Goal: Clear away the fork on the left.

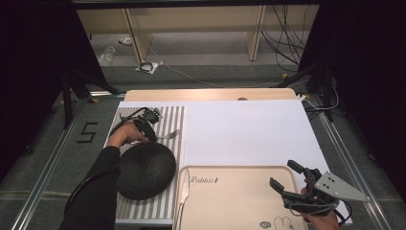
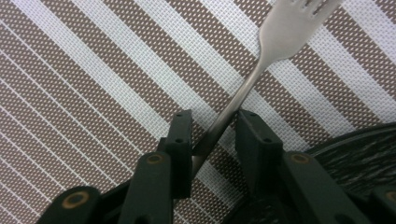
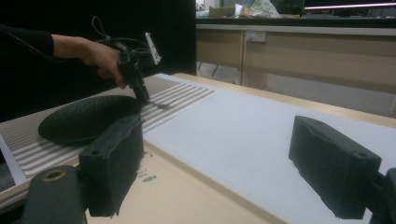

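Nearest you: beige tray (image 1: 230, 201), printed "Rabbit" (image 1: 204, 180) at its upper left, small drawn figures at its near edge; a knife (image 1: 184, 191) lies along its left rim. Your right hand-held gripper (image 1: 293, 183) hovers over the tray's right side, jaws wide, nothing between them. Left of the tray: black textured plate (image 1: 145, 170) on a striped placemat (image 1: 171, 115). Beyond the plate: fork (image 2: 261, 65) flat on the mat, tines pointing away. Your left hand-held gripper (image 2: 212, 135) straddles its handle, jaws narrow, one pad touching, the other just beside. White worktop (image 1: 249, 129) sheet behind.
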`<action>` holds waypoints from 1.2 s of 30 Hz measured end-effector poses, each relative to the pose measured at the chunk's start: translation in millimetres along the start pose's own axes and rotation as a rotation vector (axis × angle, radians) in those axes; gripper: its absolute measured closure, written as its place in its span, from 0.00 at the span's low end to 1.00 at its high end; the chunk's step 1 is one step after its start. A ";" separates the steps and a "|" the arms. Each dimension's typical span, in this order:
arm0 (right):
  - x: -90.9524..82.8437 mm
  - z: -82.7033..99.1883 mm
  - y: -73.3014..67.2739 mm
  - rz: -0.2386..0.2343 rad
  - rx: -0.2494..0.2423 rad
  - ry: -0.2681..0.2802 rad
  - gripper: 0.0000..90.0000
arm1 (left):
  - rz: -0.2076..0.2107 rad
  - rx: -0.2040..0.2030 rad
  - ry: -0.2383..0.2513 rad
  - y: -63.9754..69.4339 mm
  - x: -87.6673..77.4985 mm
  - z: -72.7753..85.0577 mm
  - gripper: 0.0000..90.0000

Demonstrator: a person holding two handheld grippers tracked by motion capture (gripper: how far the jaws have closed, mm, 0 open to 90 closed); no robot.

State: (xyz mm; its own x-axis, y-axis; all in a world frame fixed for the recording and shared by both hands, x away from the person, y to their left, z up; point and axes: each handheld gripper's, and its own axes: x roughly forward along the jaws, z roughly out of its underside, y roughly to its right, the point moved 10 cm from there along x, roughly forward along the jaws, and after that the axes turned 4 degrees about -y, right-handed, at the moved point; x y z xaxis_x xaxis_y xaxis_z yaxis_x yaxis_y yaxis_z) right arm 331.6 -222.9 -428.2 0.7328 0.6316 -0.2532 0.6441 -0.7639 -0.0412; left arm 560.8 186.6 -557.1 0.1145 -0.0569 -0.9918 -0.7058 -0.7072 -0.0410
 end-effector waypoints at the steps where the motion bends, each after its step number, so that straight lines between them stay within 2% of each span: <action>1: -0.2 0.3 0.1 0.000 -0.002 -0.004 0.21 | 0.004 -0.005 -0.001 0.4 0.0 0.1 0.77; 6: 0.3 0.5 0.0 0.002 -0.006 -0.005 0.21 | 0.028 -0.028 0.005 2.2 0.0 0.4 0.84; 10: -0.1 0.3 0.0 0.004 -0.006 -0.005 0.21 | 0.033 -0.017 0.005 5.3 0.0 -0.2 0.91; 12: -0.3 0.3 0.0 0.004 -0.004 -0.005 0.21 | 0.036 -0.031 0.005 4.8 -0.2 -0.4 0.92; 14: -0.3 0.3 0.0 0.005 -0.004 -0.005 0.21 | 0.035 -0.029 0.009 4.6 -0.3 -0.4 0.92; 21: -0.3 -0.5 -0.1 0.003 -0.003 0.003 0.21 | -0.047 -0.029 0.039 -6.1 -2.0 -0.6 0.92; 24: -0.3 -0.3 -0.2 0.003 -0.003 0.001 0.21 | -0.064 -0.043 0.062 -10.3 -4.9 -1.1 0.92; 35: -0.2 -0.6 -1.4 0.001 -0.005 0.002 0.21 | -0.174 -0.033 0.108 -25.9 -26.1 4.1 0.92; 36: -0.2 -0.7 -1.4 0.001 -0.006 0.003 0.21 | -0.172 -0.039 0.114 -26.5 -28.1 4.8 0.92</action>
State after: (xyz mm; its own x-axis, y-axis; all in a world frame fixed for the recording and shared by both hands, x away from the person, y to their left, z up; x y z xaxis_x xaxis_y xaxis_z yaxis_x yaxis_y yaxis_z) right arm 330.7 -221.8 -427.4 0.7340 0.6313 -0.2505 0.6447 -0.7636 -0.0351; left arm 572.9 210.3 -528.7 0.3113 -0.0108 -0.9502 -0.6415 -0.7401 -0.2017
